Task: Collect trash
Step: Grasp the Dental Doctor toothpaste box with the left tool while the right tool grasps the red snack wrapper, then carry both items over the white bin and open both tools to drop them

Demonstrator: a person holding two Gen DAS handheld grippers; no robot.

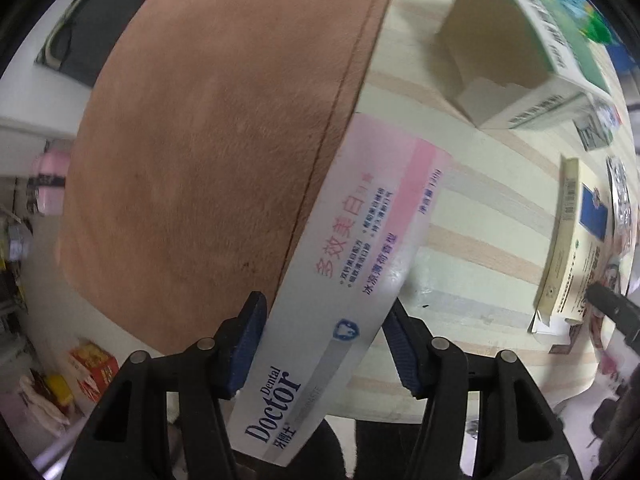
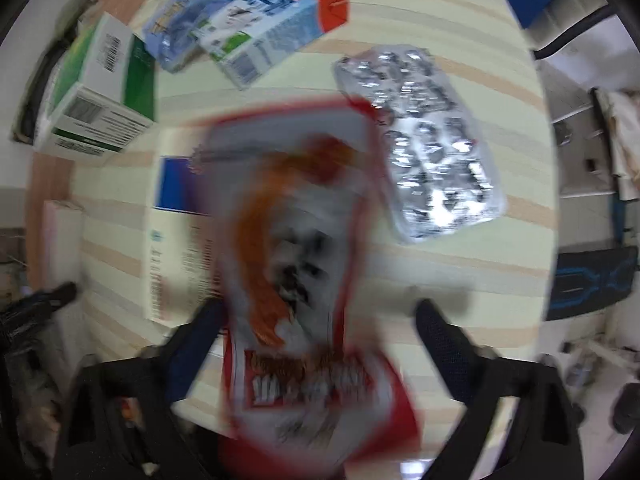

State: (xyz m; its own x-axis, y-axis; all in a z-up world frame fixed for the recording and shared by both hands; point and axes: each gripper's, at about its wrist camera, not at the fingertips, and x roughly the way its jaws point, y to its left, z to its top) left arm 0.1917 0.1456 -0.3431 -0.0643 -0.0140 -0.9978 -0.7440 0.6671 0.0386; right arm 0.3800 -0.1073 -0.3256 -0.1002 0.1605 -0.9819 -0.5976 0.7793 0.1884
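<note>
A long white and pink toothpaste box [image 1: 352, 248] marked "Dental Doctor" lies on the striped tablecloth [image 1: 472, 216], along the edge of a brown mat [image 1: 208, 152]. My left gripper [image 1: 324, 340] points down over it, and both blue pads press the box's sides. In the blurred right wrist view, a red and white snack wrapper [image 2: 304, 240] lies between the fingers of my right gripper [image 2: 320, 332]. The left finger [image 2: 200, 336] is at the wrapper's edge. A gap shows between the right finger [image 2: 440, 336] and the wrapper, so the jaws stand open.
A silver blister pack [image 2: 424, 148] lies right of the wrapper. A milk carton [image 2: 272, 20], a blue bag [image 2: 184, 12] and a green and white box [image 2: 100, 96] sit at the far side. A cream box with a blue patch [image 2: 176, 220] lies partly under the wrapper.
</note>
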